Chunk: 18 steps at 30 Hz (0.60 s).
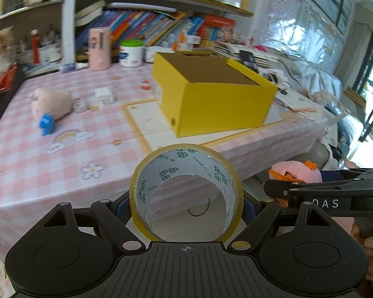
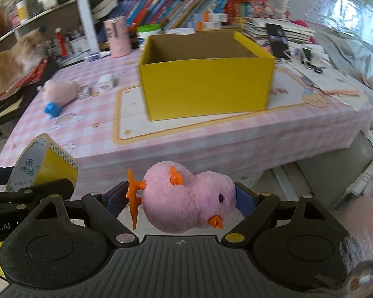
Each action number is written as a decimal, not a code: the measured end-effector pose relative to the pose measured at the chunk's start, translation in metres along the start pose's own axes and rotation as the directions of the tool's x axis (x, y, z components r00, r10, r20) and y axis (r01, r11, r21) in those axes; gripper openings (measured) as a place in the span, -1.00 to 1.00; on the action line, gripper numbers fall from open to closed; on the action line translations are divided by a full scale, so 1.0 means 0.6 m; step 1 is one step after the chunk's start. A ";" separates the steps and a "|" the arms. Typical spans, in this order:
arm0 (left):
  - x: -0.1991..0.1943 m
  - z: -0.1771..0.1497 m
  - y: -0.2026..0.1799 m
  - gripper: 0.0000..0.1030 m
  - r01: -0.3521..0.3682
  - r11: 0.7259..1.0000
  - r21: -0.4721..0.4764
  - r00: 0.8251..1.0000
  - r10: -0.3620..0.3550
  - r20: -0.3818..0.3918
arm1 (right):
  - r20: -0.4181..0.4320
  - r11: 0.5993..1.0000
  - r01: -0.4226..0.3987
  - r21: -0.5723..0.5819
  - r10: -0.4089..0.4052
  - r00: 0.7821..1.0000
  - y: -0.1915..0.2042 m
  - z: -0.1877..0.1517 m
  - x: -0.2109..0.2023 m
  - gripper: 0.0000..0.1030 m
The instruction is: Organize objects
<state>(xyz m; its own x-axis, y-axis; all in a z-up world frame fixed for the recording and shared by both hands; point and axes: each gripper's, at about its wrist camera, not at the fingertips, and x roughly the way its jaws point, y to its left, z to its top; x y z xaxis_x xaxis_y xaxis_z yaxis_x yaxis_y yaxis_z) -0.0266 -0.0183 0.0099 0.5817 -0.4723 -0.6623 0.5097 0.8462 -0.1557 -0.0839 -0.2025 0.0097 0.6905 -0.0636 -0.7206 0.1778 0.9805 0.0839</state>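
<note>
My left gripper (image 1: 186, 203) is shut on a roll of clear packing tape (image 1: 186, 191), held off the near edge of the table with its hole facing me. My right gripper (image 2: 176, 201) is shut on a pink plush chick (image 2: 189, 201) with orange feet and beak, lying on its side between the blue pads. An open yellow cardboard box (image 1: 211, 99) (image 2: 206, 82) stands on the pink checked tablecloth ahead of both grippers. In the left wrist view the chick (image 1: 296, 173) and right gripper show at right. In the right wrist view the tape (image 2: 42, 164) shows at left.
On the table's left lie a pink plush toy (image 2: 61, 92), a blue toy (image 2: 52, 109) and small white boxes (image 2: 107, 82). A cat (image 2: 12, 59) sits at far left. A pink canister (image 2: 118, 37), a tub and bookshelves line the back. Papers cover the right side.
</note>
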 end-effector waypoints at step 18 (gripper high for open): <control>0.083 0.065 -0.080 0.62 0.025 0.996 0.083 1.000 -0.023 -0.018 | -0.009 0.997 0.038 0.071 -0.037 0.999 -0.114 0.051 0.037 0.67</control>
<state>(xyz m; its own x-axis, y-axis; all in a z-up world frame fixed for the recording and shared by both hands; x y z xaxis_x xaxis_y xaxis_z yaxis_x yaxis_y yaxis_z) 0.0029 -0.0919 0.0130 0.5581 -0.4873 -0.6716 0.5745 0.8109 -0.1111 -0.0590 -0.2765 0.0091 0.6771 -0.0982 -0.7293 0.2527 0.9618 0.1051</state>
